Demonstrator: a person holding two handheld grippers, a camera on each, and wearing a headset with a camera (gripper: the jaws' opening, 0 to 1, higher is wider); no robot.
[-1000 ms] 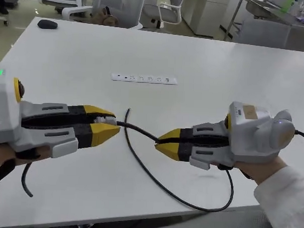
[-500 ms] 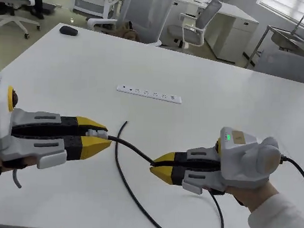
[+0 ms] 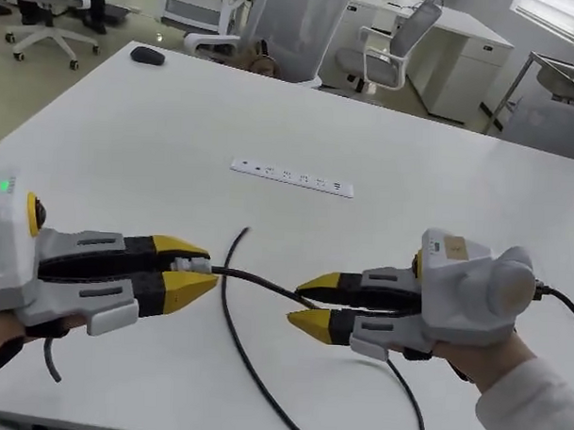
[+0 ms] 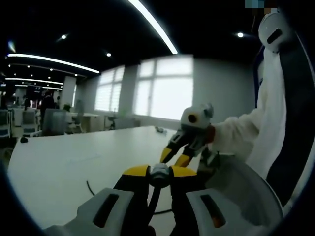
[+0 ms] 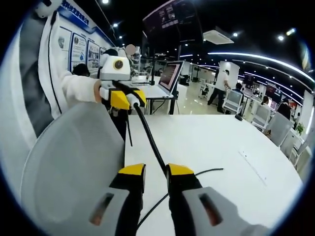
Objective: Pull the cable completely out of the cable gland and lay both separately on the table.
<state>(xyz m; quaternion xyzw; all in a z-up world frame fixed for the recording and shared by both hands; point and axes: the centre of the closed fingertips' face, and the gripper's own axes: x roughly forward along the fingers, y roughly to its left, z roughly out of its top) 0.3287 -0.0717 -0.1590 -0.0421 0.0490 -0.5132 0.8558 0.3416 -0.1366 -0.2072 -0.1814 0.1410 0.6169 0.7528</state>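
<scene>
At 8 o'clock in the head view the left gripper pinches the gland, anchoring it so the cable can slide out toward 3 o'clock. The right gripper, at 4 o'clock, has its jaws spread around the cable, probably for a fresh grip. The right gripper view confirms that gap. The left gripper view shows the gland clamped at 6 o'clock, cable not yet out.

Black cable; whitish cable gland. Yellow tips, black midsections and pale grey bodies on left hand-held gripper and right hand-held gripper. Plain white counter; white power strip.
</scene>
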